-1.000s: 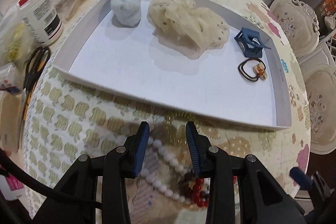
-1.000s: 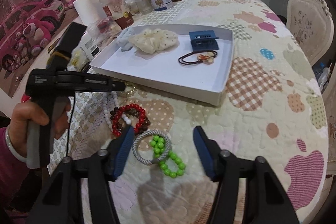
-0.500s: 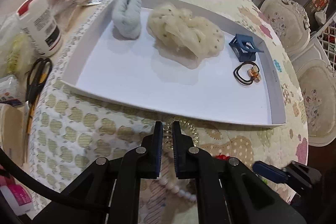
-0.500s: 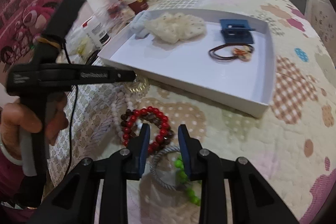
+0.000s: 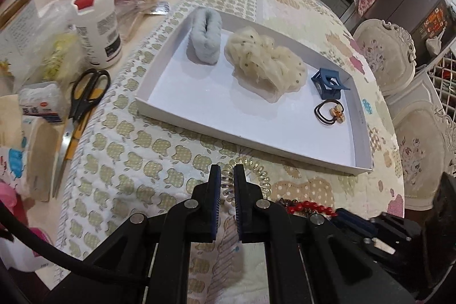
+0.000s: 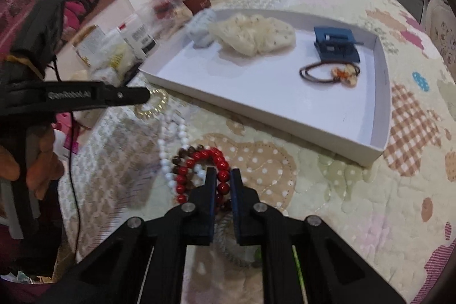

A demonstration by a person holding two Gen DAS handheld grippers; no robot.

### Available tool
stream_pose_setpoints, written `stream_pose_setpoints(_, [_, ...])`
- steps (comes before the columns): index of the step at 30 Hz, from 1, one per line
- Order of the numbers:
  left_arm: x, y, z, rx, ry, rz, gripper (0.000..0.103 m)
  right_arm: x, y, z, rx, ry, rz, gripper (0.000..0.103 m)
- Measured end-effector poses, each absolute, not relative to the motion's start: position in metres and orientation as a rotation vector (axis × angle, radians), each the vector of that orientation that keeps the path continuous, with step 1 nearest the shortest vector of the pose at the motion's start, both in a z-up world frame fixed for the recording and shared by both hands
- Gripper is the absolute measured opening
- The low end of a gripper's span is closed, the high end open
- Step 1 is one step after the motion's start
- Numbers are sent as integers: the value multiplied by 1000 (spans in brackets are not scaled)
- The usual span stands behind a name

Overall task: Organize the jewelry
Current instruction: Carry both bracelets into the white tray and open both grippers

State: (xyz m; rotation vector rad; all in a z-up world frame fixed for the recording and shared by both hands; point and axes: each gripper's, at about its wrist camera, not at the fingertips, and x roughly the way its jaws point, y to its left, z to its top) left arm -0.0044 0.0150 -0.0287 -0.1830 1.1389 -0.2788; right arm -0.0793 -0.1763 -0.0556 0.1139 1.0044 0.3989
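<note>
My left gripper [image 5: 226, 171] is shut on a clear spiral hair tie [image 5: 250, 175] lying on the tablecloth just in front of the white tray [image 5: 256, 146]. My right gripper [image 6: 223, 175] is shut on a red bead bracelet [image 6: 199, 164], beside a white bead string [image 6: 171, 138]. The tray holds a blue fuzzy scrunchie [image 5: 205, 39], a cream mesh scrunchie [image 5: 265, 64], a blue claw clip [image 5: 327, 84] and a brown hair tie with a charm [image 5: 330, 111]. The left gripper also shows in the right wrist view [image 6: 144, 96], over the spiral tie [image 6: 155, 104].
Black scissors [image 5: 82, 101], a white bottle [image 5: 97, 27], jars and packets crowd the table's left and back. A grey rope ring [image 6: 228, 244] lies under my right gripper. Cream chairs [image 5: 384, 56] stand at the right.
Both grippers have closed from wide open: the left on the spiral hair tie, the right on the red bracelet. Both moved forward toward the tray.
</note>
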Motion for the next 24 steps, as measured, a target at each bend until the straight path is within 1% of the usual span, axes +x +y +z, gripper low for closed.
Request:
stream_pose_setpoints(8, [-16, 15, -8, -176, 1094, -270, 1, -97, -181, -6, 117, 904, 427, 9])
stream_pose_setpoints(16, [-21, 18, 28, -153, 1008, -245, 1, -103, -199, 43, 107, 809, 402, 9])
stream_pose_setpoints(24, [-27, 20, 50, -124, 948, -212, 1, -100, -204, 63, 80, 775, 395, 9])
